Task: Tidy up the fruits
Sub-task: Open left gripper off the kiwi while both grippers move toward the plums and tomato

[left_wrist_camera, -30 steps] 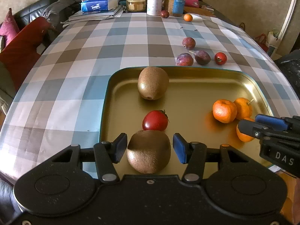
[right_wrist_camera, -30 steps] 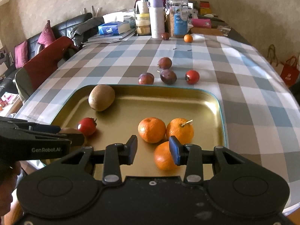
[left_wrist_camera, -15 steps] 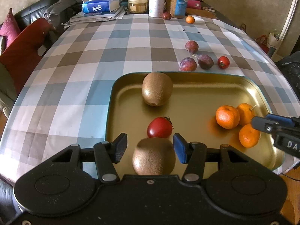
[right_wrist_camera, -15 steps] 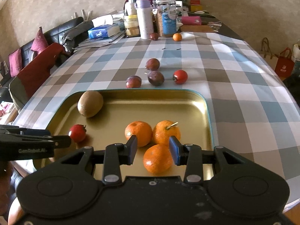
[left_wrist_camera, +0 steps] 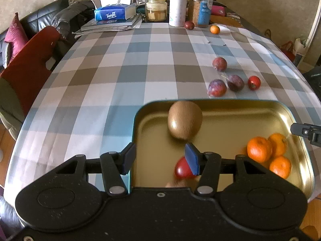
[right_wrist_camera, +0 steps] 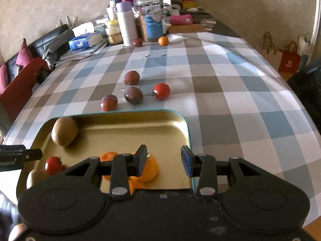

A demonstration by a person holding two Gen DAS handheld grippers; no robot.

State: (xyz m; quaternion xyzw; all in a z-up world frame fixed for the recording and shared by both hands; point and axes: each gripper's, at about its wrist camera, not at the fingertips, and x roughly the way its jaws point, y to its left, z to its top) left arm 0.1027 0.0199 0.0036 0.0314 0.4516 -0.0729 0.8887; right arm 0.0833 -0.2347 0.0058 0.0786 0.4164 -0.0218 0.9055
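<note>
Table (left_wrist_camera: 124, 64): wide bare checked cloth left of and beyond tray (left_wrist_camera: 220, 103), open passage. Three plums (right_wrist_camera: 133, 95) and a tomato (right_wrist_camera: 161, 91) cluster just past tray's far rim. Jars, bottle (left_wrist_camera: 177, 3), books crowd far end. Inside tray: kiwi (left_wrist_camera: 184, 120) far-left, mandarins (left_wrist_camera: 268, 150) bunched right; bare floor between.

I count two kiwis (right_wrist_camera: 64, 131), three mandarins (left_wrist_camera: 259, 149) and one tomato (right_wrist_camera: 53, 165) in one tray (right_wrist_camera: 130, 128). On the tabletop (right_wrist_camera: 220, 92): four plums (right_wrist_camera: 133, 95), one tomato (right_wrist_camera: 161, 91), one mandarin (right_wrist_camera: 163, 40).
</note>
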